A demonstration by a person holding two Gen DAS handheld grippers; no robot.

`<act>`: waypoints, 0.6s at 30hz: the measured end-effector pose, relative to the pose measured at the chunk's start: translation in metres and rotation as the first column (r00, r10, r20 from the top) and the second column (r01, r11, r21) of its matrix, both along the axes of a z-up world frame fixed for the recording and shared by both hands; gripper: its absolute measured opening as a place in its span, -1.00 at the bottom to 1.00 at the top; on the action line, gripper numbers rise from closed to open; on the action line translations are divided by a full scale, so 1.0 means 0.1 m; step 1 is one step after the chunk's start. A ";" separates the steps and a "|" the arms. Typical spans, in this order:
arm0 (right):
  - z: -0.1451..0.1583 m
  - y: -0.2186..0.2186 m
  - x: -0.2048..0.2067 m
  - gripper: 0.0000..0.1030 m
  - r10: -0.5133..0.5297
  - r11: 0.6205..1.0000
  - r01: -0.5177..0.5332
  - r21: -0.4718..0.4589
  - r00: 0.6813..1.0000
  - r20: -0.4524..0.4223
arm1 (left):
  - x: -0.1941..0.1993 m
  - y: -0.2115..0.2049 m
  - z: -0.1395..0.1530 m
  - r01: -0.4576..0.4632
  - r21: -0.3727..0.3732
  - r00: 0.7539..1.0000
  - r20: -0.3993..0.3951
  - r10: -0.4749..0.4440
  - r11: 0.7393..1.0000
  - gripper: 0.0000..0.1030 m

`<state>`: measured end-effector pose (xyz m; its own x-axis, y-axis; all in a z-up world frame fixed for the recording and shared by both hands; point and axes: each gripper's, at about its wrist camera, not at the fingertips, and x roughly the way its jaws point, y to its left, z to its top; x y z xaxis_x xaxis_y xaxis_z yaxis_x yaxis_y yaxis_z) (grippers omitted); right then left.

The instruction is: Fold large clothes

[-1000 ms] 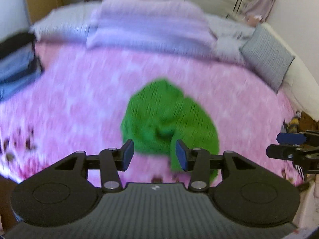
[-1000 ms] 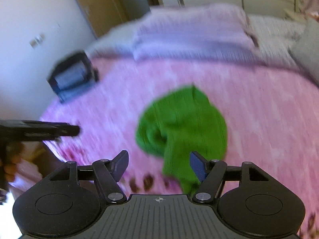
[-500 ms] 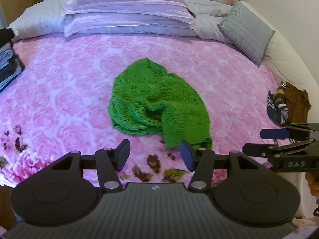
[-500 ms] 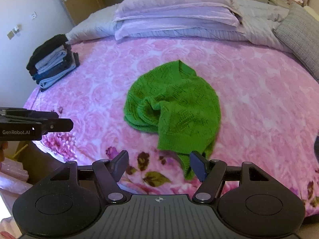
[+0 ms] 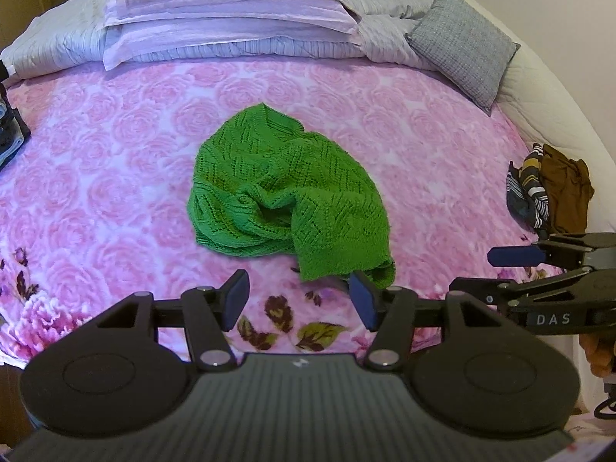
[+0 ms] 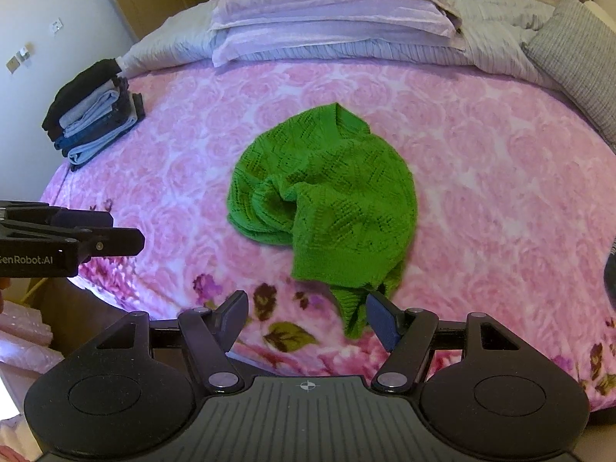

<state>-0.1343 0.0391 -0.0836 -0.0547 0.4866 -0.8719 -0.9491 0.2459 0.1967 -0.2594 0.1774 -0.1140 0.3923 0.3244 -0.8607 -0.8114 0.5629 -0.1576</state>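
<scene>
A green knitted sweater (image 5: 285, 192) lies crumpled in a heap in the middle of the pink floral bedspread (image 5: 423, 154); the right wrist view shows the sweater (image 6: 327, 200) too, one end trailing toward the near edge. My left gripper (image 5: 298, 300) is open, hovering over the bed's near edge just short of the heap, nothing between its fingers. My right gripper (image 6: 308, 317) is open as well, its right finger (image 6: 381, 319) close to the trailing end without holding it. Each gripper shows at the side of the other's view.
A stack of folded dark and blue clothes (image 6: 92, 115) sits at the bed's left side. Lilac pillows (image 5: 231, 7) and a grey cushion (image 5: 462, 46) line the head. A bundle of brown and striped garments (image 5: 550, 188) lies at the right edge.
Both grippers pulled back and steadied, so the blur is gone and the sweater sits farther ahead in both views. Both stay open. The sweater has not moved.
</scene>
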 end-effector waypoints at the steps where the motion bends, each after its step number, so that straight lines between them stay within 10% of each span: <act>1: -0.01 0.00 0.04 0.26 0.001 1.000 -0.001 -0.003 1.000 -0.001 | 0.04 0.00 -0.01 -0.002 -0.001 1.000 -0.003 0.002 1.000 0.05; 18: -0.50 -0.26 1.10 0.26 -0.148 0.985 0.144 -0.093 0.988 -0.039 | 0.66 0.01 -0.65 -0.036 -0.065 0.998 -0.050 0.033 0.997 0.29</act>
<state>-0.0242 0.0133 -0.1338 -0.0299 0.4119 -0.9108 -0.8924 0.3995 0.2100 -0.1929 0.1785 -0.1792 0.3385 0.2792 -0.8986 -0.8380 0.5239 -0.1529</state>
